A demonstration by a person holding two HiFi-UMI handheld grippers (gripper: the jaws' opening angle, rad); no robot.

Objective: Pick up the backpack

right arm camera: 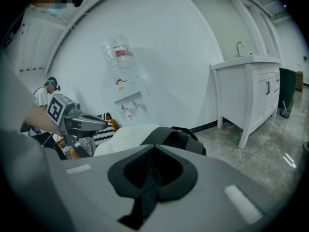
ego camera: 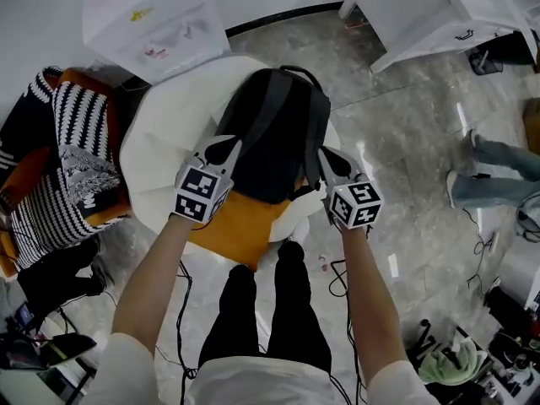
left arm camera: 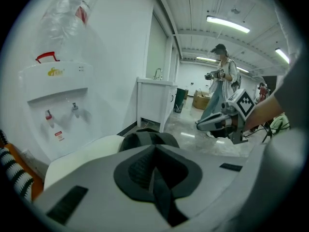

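Observation:
A black backpack (ego camera: 274, 133) lies on a white rounded seat (ego camera: 156, 154), its top handle pointing away from me. My left gripper (ego camera: 224, 147) is at the bag's left edge and my right gripper (ego camera: 325, 157) at its right edge, near a dangling strap. Both have their jaws together with nothing between them; whether they touch the bag is unclear. In the left gripper view the shut left gripper (left arm camera: 154, 151) points over the backpack (left arm camera: 147, 138) toward the right gripper (left arm camera: 218, 122). In the right gripper view the shut right gripper (right arm camera: 154, 151) looks past the backpack (right arm camera: 176, 138).
An orange cushion (ego camera: 240, 226) sits under the bag's near end. A water dispenser (ego camera: 156, 24) stands behind the seat and a white sink cabinet (ego camera: 439, 7) at the back right. Striped fabric (ego camera: 67, 159) lies left. Another person's legs (ego camera: 494, 175) are right. Cables cross the floor.

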